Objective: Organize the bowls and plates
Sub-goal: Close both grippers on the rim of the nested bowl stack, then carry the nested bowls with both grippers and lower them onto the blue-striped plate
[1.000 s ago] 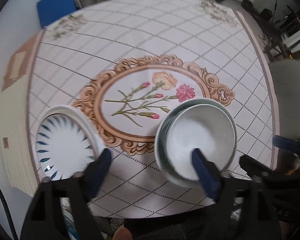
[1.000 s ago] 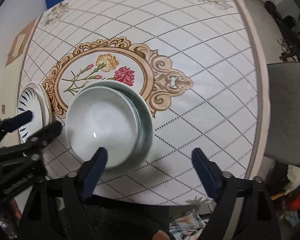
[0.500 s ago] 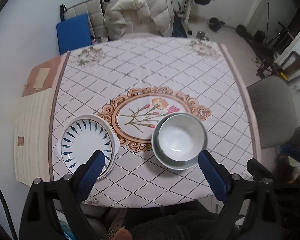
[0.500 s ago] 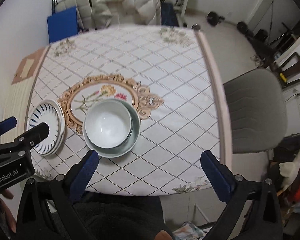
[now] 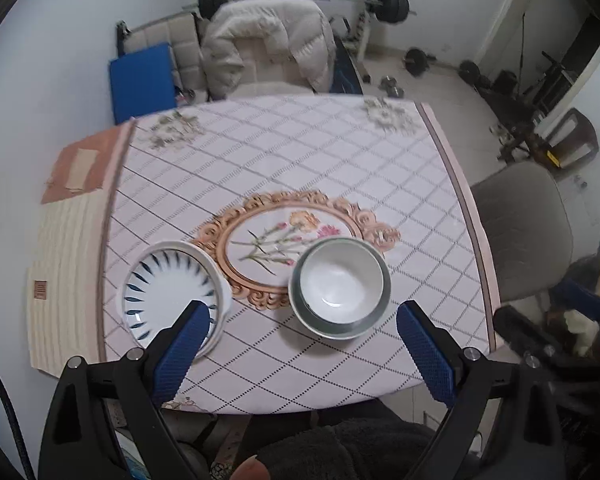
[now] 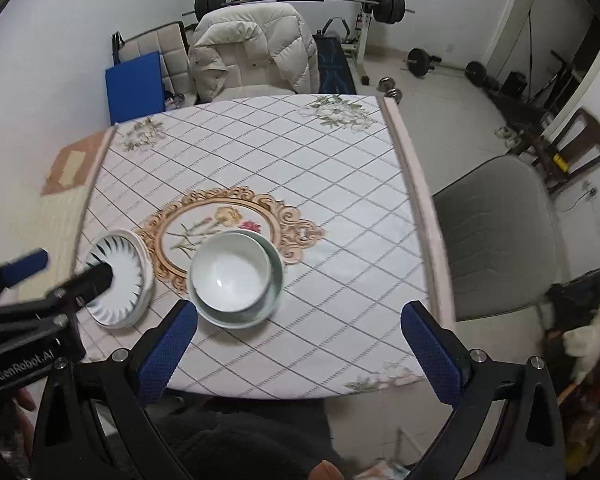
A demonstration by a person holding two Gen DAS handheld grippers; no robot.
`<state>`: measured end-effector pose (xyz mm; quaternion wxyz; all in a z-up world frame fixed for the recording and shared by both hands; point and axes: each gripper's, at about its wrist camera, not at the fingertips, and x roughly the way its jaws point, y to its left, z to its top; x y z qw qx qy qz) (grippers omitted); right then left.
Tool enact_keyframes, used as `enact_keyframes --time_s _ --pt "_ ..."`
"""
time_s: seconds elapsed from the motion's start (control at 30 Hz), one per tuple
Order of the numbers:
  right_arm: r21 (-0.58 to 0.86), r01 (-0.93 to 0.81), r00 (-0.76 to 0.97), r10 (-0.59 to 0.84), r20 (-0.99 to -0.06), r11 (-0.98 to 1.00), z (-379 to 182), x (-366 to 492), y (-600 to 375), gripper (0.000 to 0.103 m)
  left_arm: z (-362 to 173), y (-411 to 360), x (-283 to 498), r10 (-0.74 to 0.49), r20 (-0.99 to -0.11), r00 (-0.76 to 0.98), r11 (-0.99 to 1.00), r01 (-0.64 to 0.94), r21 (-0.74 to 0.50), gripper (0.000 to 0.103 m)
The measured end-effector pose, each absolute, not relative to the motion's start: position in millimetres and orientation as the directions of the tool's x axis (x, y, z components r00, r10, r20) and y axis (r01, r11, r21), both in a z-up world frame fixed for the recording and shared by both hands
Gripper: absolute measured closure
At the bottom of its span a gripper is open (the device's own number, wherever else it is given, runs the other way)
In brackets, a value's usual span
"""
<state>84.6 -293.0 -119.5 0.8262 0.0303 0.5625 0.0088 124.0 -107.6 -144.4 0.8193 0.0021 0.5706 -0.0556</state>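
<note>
Looks basically done: white bowl (image 5: 342, 280) nested in green plate (image 5: 374, 320), striped plates (image 5: 170, 294) stacked at 9 o'clock. Left gripper (image 5: 302, 334) and right gripper (image 6: 298, 334) both spread wide, holding nothing.

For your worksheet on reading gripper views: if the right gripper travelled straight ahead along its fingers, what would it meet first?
The right gripper is open and empty, held above the near table edge. Straight on, it would probably meet the bare tablecloth just right of the white bowl on its green plate. Depth is uncertain.
</note>
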Motion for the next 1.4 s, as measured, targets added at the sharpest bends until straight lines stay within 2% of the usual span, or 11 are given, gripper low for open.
enact_keyframes --time_s 0.13,0.4,0.53,0.8,0.97,1.0,1.07,1.13,1.17,1.2,1.4 --pt "0.197 0.053 0.288 0.174 -0.942 0.979 -165.2 108.9 -312.7 0.000 -176.0 -100.3 147.0 -0.113 -0.947 0.299 0.991 0.100 -0.087 0.007" --pt "0.404 0.151 0.111 0.391 -0.914 0.902 -297.7 159.8 -345.6 0.000 -283.0 -90.5 196.7 -0.234 -0.970 0.073 0.972 0.034 -0.232 0.007" --pt "0.446 0.166 0.035 0.447 -0.894 0.879 -340.8 177.0 -343.3 0.000 -327.3 -89.6 209.8 -0.312 -0.950 -0.019 0.949 -0.046 -0.311 0.007" --pt "0.510 0.134 -0.070 0.521 -0.850 0.850 -398.9 202.0 -322.2 0.000 -377.2 -98.2 227.4 -0.394 -0.912 -0.112 0.919 -0.053 -0.391 0.007" --pt "0.548 0.120 -0.105 0.560 -0.822 0.828 -419.0 212.4 -312.3 0.000 -388.8 -100.9 233.6 -0.422 -0.896 -0.139 0.906 -0.040 -0.421 0.027" --pt "0.558 0.113 -0.113 0.569 -0.815 0.822 -423.7 214.7 -309.2 0.003 -390.2 -102.0 234.7 -0.414 -0.899 -0.141 0.910 -0.025 -0.415 0.027" --pt "0.574 0.117 -0.132 0.586 -0.800 0.810 -432.1 217.9 -304.9 0.009 -393.4 -101.8 235.9 -0.399 -0.905 -0.149 0.915 -0.008 -0.402 0.036" --pt "0.585 0.128 -0.154 0.598 -0.786 0.801 -440.5 221.6 -300.7 0.020 -396.6 -99.0 236.2 -0.382 -0.911 -0.156 0.922 -0.001 -0.387 0.045" --pt "0.595 0.134 -0.166 0.610 -0.775 0.793 -445.4 222.8 -297.7 0.030 -398.3 -97.9 236.5 -0.376 -0.913 -0.156 0.925 -0.004 -0.381 0.050" --pt "0.603 0.139 -0.183 0.619 -0.764 0.785 -450.1 223.4 -293.7 0.037 -398.7 -95.4 236.8 -0.383 -0.911 -0.155 0.923 -0.013 -0.385 0.051" --pt "0.585 0.090 -0.206 0.590 -0.781 0.806 -452.7 226.1 -279.4 0.042 -394.4 -90.7 234.3 -0.373 -0.917 -0.139 0.927 -0.014 -0.375 0.054"
